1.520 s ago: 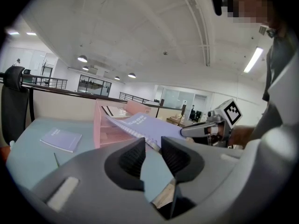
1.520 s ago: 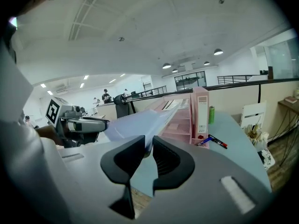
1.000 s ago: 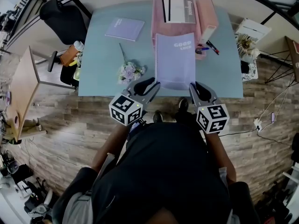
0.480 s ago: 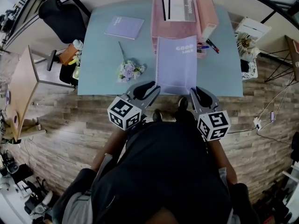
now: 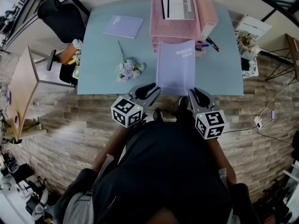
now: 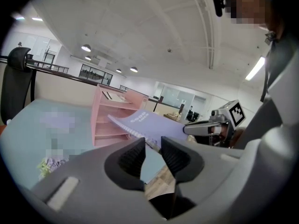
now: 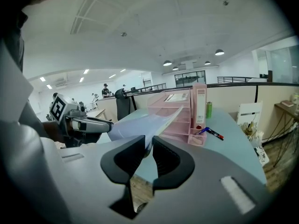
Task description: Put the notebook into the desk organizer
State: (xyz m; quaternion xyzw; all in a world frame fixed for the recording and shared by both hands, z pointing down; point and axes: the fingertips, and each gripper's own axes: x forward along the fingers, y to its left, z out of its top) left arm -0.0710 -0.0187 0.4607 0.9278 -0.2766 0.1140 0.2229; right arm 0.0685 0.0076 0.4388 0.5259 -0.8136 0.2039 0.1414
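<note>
Jaws of our left gripper stand half apart, clamping the notebook's spiral-bound near corner; our right gripper's nearly meet on the other near corner. Ahead of both, the notebook's long axis runs straight away, its far end raised at the mouth of the pink organizer, whose top tray holds papers.

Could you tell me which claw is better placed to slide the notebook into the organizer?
Right, marginally: both hold the notebook, but the right claw faces the pink organizer squarely; the left claw faces its edge.
</note>
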